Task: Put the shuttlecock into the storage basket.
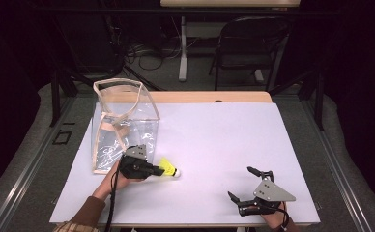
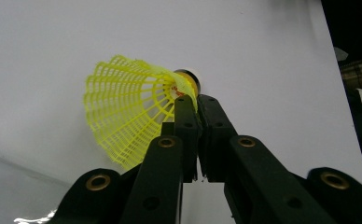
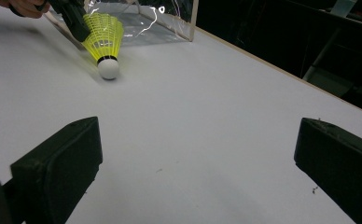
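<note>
Clear bag (image 1: 122,123) stands just behind the left gripper (image 1: 157,169), whose fingers (image 2: 184,122) are clamped on the mesh skirt of the yellow shuttlecock (image 2: 128,109); its cork tip is low over the white surface (image 1: 214,145). Step: pickup done. Next, likely: lift, carry over the bag mouth, release. Right gripper (image 1: 239,186): fingers (image 3: 58,163) wide apart, nothing between. Left gripper view shows the pinch point; right gripper view shows the white cork.

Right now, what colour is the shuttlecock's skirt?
Bright yellow mesh skirt on the shuttlecock, clearest in the left gripper view.
</note>
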A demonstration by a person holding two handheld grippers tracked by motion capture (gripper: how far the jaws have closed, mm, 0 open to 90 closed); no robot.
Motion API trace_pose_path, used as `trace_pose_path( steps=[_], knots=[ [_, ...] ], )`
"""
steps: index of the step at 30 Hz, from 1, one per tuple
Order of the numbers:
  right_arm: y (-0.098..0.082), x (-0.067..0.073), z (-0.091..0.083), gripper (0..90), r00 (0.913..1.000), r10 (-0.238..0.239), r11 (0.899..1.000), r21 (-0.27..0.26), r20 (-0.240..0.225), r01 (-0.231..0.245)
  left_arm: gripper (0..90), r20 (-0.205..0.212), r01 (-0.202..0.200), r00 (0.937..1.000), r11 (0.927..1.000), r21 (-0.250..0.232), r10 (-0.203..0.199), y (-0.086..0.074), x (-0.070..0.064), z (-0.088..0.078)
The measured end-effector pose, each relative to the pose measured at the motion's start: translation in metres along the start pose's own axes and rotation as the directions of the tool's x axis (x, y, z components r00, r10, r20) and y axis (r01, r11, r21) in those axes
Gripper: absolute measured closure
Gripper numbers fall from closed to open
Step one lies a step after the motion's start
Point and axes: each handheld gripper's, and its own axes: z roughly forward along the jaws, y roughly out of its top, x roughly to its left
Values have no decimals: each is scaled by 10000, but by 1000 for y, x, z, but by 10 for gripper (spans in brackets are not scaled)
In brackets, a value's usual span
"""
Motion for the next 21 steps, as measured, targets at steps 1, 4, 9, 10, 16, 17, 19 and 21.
trace_pose_path(
  steps=[1, 4, 9, 10, 16, 17, 19, 21],
  knots=[
    [0, 0, 0, 4, 10000, 8, 10000, -15, 11, -8, 879, 3, -23, 10000, 10000, 11, 23, 0, 0, 0],
    [0, 0, 0, 4, 10000, 21, 10000, -28, 59, -21, 885, 40, -154, 9999, 9999, 20, 153, 1, -3, -1],
    [0, -1, 0, 4, 10000, 30, 10000, -10, 87, -30, 888, 81, -447, 9990, 9990, -37, 447, 3, -8, -1],
    [0, -1, 0, 4, 10000, 42, 10000, -3, 88, -42, 888, 36, -478, 9989, 9988, -41, 478, 4, -9, -2],
    [-1, -1, 0, 4, 9999, 100, 9999, 59, 112, -101, 888, -244, -600, 9979, 9980, -173, 596, 7, -13, -4],
    [-1, -1, 0, 5, 9999, 110, 9999, 58, 119, -111, 888, -303, -602, 9978, 9979, -226, 595, 7, -14, -4],
    [-1, -1, 1, 5, 9998, 126, 9999, 37, 127, -126, 888, -395, -616, 9974, 9976, -316, 604, 7, -16, -5],
    [-1, -2, 1, 5, 9998, 126, 9999, 40, 134, -126, 888, -503, -687, 9965, 9971, -318, 671, 8, -17, -5]
  ],
)
